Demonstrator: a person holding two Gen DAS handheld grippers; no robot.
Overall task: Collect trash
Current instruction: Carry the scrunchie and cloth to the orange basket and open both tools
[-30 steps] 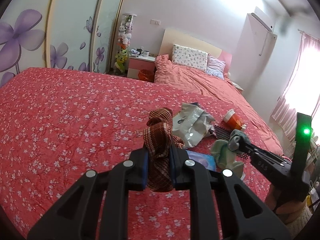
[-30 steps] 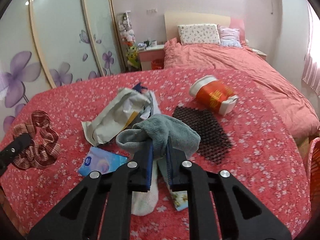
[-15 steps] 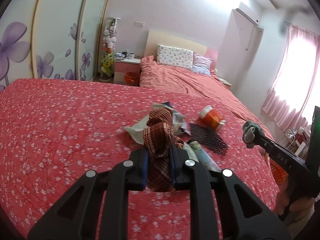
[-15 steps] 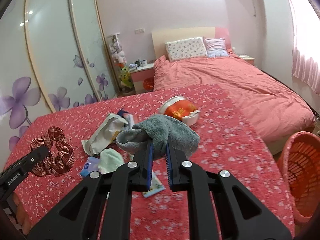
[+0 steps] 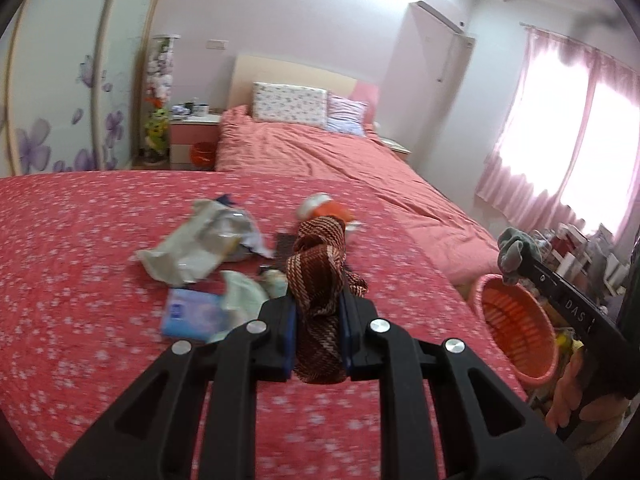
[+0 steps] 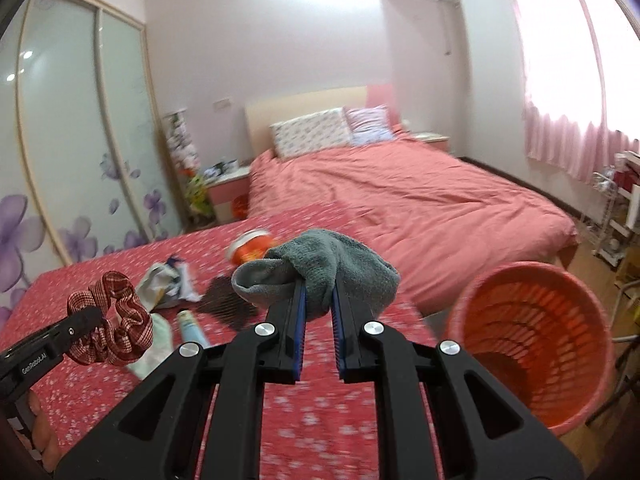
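Note:
My left gripper (image 5: 319,304) is shut on a red-brown striped scrunchie (image 5: 320,276) and holds it above the red floral bed; the scrunchie also shows in the right wrist view (image 6: 116,320). My right gripper (image 6: 319,296) is shut on a grey sock (image 6: 320,268), held above the bed's right edge; the sock also shows in the left wrist view (image 5: 512,254). An orange mesh basket (image 6: 536,332) stands on the floor to the right of the bed, and in the left wrist view (image 5: 516,328) it sits below the right gripper.
On the bed lie a crumpled grey wrapper (image 5: 204,244), a blue tissue pack (image 5: 192,314), a pale sock (image 5: 244,296), a black mesh piece (image 6: 228,300), an orange cup (image 6: 252,248) and a small tube (image 6: 190,324). A second pink bed (image 6: 400,196) stands beyond.
Both grippers have swung right with their loads. The orange basket has come closer and larger in the right wrist view and now shows in the left wrist view.

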